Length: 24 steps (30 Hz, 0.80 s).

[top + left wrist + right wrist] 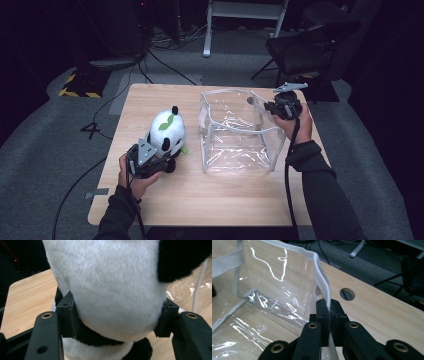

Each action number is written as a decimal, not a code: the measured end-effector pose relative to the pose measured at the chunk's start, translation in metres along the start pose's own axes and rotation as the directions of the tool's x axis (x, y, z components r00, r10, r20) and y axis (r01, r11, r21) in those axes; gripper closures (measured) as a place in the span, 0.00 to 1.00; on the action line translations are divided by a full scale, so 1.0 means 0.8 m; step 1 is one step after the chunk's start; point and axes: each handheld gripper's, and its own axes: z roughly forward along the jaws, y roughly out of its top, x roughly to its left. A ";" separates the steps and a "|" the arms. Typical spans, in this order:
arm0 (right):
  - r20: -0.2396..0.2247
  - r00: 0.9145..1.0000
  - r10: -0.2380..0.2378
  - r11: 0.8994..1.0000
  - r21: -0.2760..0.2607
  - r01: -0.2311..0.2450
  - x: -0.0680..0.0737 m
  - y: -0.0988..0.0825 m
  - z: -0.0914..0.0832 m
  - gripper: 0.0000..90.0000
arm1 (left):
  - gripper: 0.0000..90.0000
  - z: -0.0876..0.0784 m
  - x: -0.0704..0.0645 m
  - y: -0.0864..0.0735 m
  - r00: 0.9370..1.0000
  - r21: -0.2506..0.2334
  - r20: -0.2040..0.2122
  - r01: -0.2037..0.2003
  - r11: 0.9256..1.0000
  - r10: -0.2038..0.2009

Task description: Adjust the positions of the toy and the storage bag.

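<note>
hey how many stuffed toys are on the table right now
1: the panda plush sits on the table's left side, clamped by the left gripper, beside the clear bag. The see-through bag holds no others.

both grippers are looking all black. the left gripper (148, 159) is wearing a grey three-cornered plate on top, same as the right gripper (284, 106). brass-ringed screw holes are showing on the jaw arms in both gripper views. a black cable is trailing off each one, and the person is wearing dark long sleeves (320, 185) with ribbed cuffs.
</note>
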 end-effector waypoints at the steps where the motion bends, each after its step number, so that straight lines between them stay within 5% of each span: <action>1: 0.018 1.000 0.019 1.000 0.001 -0.019 -0.002 0.001 0.002 0.98 | 0.40 0.000 0.000 0.000 1.000 0.000 -0.001 0.000 1.000 0.000; 10: 0.100 0.985 0.139 0.990 0.001 -0.140 -0.010 0.005 0.012 0.98 | 0.40 0.002 0.001 0.000 1.000 -0.005 0.005 0.004 1.000 -0.004; 17: 0.046 0.987 0.152 0.988 -0.017 -0.151 -0.013 0.003 0.010 0.96 | 0.39 0.004 0.003 0.000 1.000 -0.016 0.006 0.010 1.000 -0.010; 24: -0.012 0.993 0.117 0.992 -0.051 -0.117 -0.012 0.003 -0.006 0.75 | 0.39 0.006 0.007 -0.002 1.000 -0.030 0.016 0.024 0.999 -0.024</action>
